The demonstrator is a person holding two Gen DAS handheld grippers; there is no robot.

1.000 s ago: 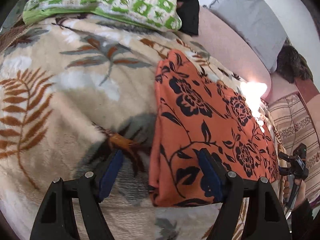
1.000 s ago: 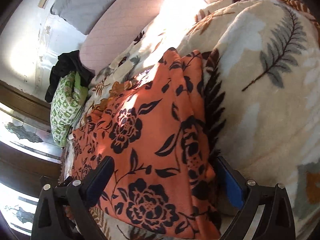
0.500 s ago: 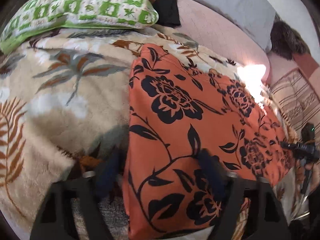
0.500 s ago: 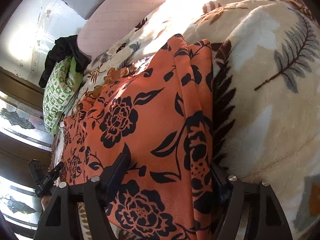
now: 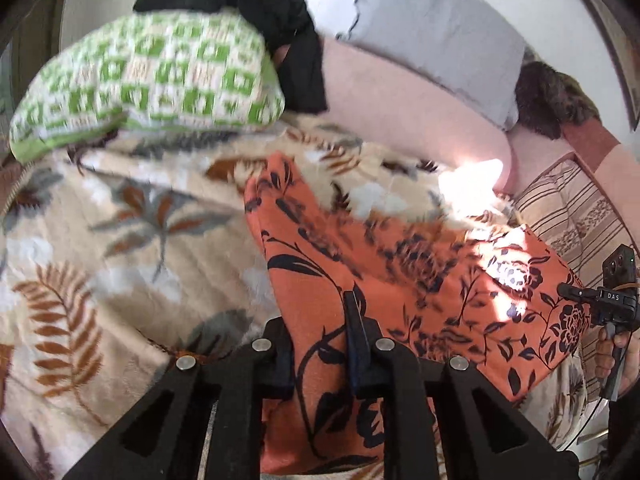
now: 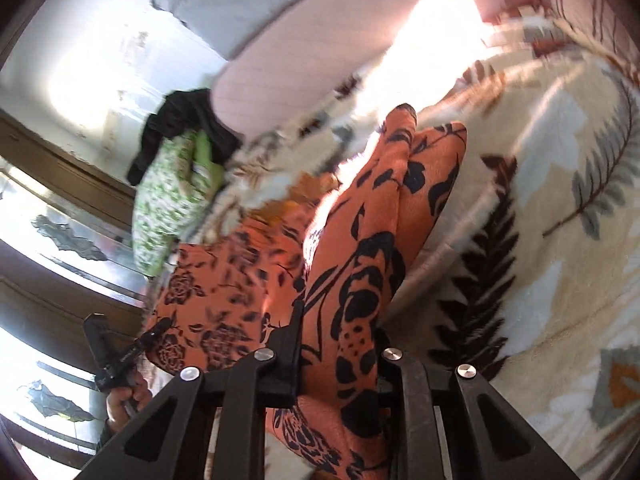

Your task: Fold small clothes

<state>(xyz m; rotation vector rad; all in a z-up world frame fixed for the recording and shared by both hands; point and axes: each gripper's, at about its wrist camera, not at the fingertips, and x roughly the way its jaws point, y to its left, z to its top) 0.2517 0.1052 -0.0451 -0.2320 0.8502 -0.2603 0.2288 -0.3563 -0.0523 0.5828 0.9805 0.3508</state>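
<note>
Since a second ago both tongs have been closing, and the near edge of the orange garment printed with black flowers (image 5: 420, 288) has come up off the cream fleece blanket with brown and grey fern leaves (image 5: 132, 240). The left tongs (image 5: 320, 344) are pinched on one near corner of that cloth, fabric bunched between the pads. The right tongs (image 6: 340, 356) clamp the opposite near corner, a thick fold standing up between their fingers. The far part of the garment seems to rest on the blanket, though blur makes this uncertain. Beyond the garment lies a green-and-white checked pillow (image 5: 148, 80), with a black cloth (image 5: 280, 28) draped behind it.
</note>
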